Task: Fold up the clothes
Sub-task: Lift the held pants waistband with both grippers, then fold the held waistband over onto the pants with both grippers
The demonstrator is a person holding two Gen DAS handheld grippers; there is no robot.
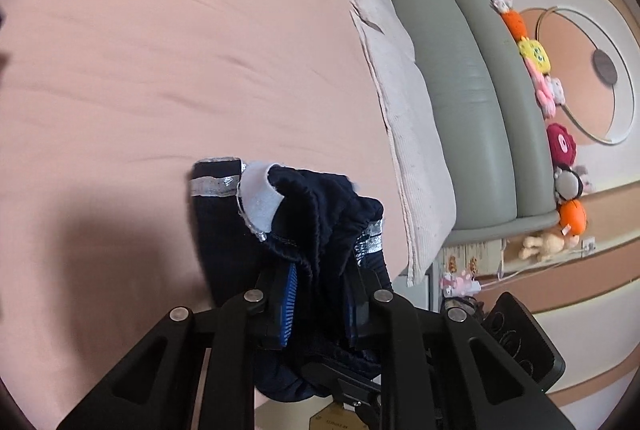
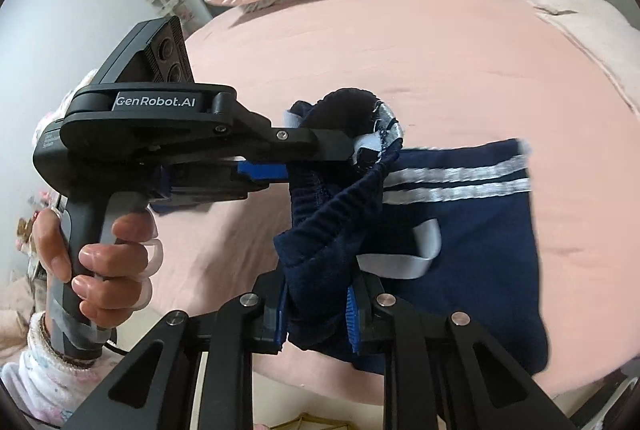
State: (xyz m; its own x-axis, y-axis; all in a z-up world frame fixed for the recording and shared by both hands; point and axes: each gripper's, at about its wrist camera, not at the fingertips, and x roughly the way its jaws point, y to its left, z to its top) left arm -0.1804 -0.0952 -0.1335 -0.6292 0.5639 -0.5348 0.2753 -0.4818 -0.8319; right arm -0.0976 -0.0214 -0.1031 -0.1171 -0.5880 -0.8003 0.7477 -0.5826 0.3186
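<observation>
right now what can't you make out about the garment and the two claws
- Navy garment: its type. Right wrist view, bunched in the right claw and left claw.
- Its lower edge: same view, hidden behind the claw's frame.
- Left claw fingertips: left wrist view, buried in fabric.
- Plush toys: too small, blurred.

Navy shorts [image 2: 460,230] with twin silver-white side stripes hung bunched at the elastic waistband, their lower part lying flat on the pink bed toward 3 o'clock. A pale grey drawstring looped out near centre. In the left wrist view the waistband was crumpled at 6 o'clock, white lining showing.
</observation>
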